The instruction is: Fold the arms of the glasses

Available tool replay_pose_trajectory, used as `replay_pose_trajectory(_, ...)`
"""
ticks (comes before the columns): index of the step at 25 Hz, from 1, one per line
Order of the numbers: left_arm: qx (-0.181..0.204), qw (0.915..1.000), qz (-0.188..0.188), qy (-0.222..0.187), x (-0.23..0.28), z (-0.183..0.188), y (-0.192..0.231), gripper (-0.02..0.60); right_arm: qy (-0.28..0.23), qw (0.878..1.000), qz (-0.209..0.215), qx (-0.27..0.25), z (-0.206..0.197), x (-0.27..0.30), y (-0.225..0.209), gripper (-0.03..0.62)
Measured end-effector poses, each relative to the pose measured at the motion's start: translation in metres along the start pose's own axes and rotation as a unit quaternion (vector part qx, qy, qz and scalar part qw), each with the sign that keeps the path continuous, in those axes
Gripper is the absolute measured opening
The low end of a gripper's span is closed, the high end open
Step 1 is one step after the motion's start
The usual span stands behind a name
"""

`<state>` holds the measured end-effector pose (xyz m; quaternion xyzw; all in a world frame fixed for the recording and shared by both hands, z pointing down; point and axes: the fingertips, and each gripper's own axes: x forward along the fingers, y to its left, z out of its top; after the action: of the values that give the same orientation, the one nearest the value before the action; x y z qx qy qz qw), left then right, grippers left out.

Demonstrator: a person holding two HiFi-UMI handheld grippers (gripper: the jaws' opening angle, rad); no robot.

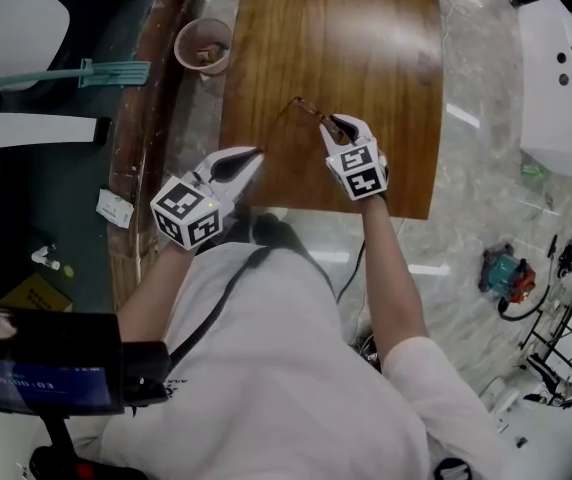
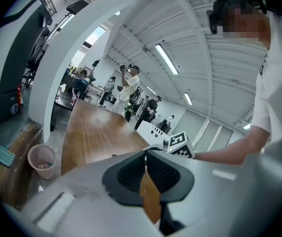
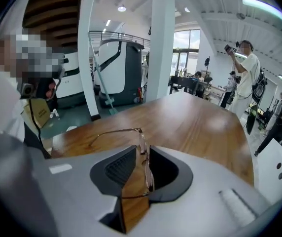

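Thin brown-rimmed glasses (image 1: 306, 108) hang at the tips of my right gripper (image 1: 328, 121), over the near part of the wooden table (image 1: 346, 38). In the right gripper view the front of the glasses (image 3: 145, 168) stands edge-on between the pads, and my right gripper (image 3: 142, 148) is shut on it. One arm (image 3: 116, 131) sticks out to the left over the table; the other runs across the lower jaw gap. My left gripper (image 1: 258, 152) hovers at the table's near edge, left of the glasses and apart from them. Its jaws (image 2: 145, 154) show a thin slit with nothing in it.
A pink waste bin (image 1: 203, 45) stands on the floor left of the table, also the bin (image 2: 41, 161) in the left gripper view. A white machine (image 1: 561, 78) sits at the right. Several people stand beyond the table's far end (image 2: 128, 85).
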<state>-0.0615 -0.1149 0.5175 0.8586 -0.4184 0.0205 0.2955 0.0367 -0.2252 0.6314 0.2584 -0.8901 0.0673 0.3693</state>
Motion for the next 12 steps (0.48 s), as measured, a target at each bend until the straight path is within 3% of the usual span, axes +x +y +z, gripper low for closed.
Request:
replay_pose_trajectory(5, -0.011, 0.9999, 0.000, 0.012, 0.001, -0.007, 0.012, 0.006, 0.047, 0.999, 0.016, -0.012, -0.016, 0.023, -0.005, 0.080)
replay_pose_trajectory(12, -0.020, 0.9995, 0.001, 0.026, -0.004, -0.014, 0.034, 0.006, 0.072, 0.997, 0.027, -0.016, -0.023, 0.044, -0.007, 0.078)
